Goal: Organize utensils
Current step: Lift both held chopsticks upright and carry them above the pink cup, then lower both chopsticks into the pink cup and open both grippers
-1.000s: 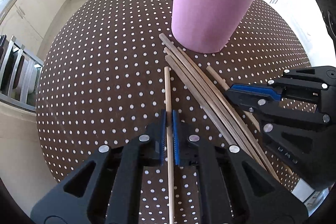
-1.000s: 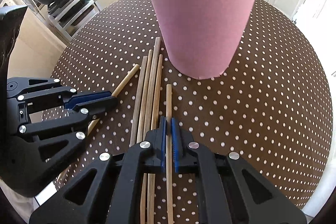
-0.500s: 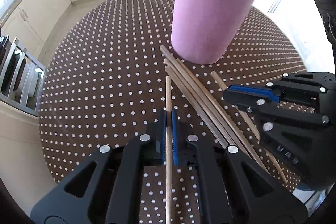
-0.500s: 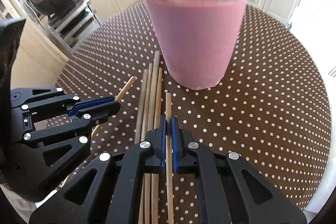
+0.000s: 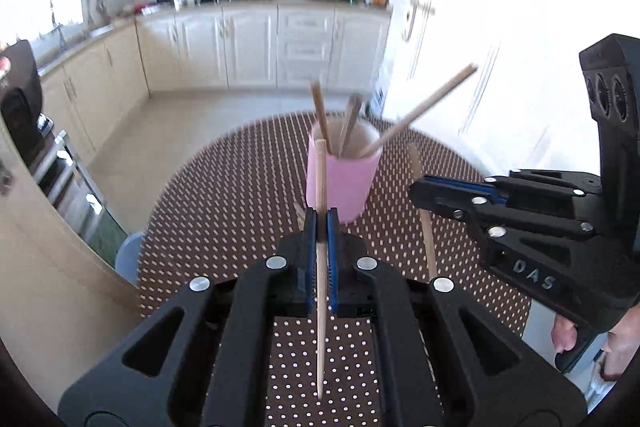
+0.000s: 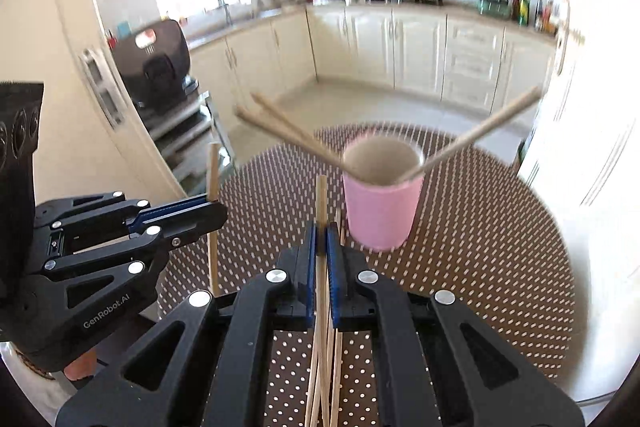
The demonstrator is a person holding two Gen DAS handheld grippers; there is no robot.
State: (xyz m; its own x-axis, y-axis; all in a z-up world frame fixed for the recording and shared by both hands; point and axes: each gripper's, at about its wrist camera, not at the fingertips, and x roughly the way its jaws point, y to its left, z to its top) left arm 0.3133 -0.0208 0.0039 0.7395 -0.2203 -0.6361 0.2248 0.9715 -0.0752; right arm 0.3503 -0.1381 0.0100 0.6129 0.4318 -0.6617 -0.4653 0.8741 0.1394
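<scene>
My left gripper (image 5: 320,221) is shut on a wooden chopstick (image 5: 320,171) and holds it in the air above the dotted brown table (image 5: 240,187). My right gripper (image 6: 321,227) is shut on another chopstick (image 6: 321,195), also off the table. Each gripper shows in the other's view, the right gripper (image 5: 416,189) on the right and the left gripper (image 6: 218,213) on the left. Ahead stands the pink cup (image 5: 340,183) (image 6: 380,215) with three chopsticks (image 5: 424,107) leaning in it. Several loose chopsticks (image 6: 338,367) lie on the table beneath my right gripper.
White kitchen cabinets (image 5: 248,47) run along the far wall. A black appliance (image 6: 152,63) sits on a metal rack to the left of the table. A white door (image 5: 460,47) is on the right. A person's hand (image 5: 616,347) grips the right tool.
Both grippers have risen from the table, each carrying its chopstick. They have also tilted up, so the kitchen shows and the cup looks smaller and farther off.
</scene>
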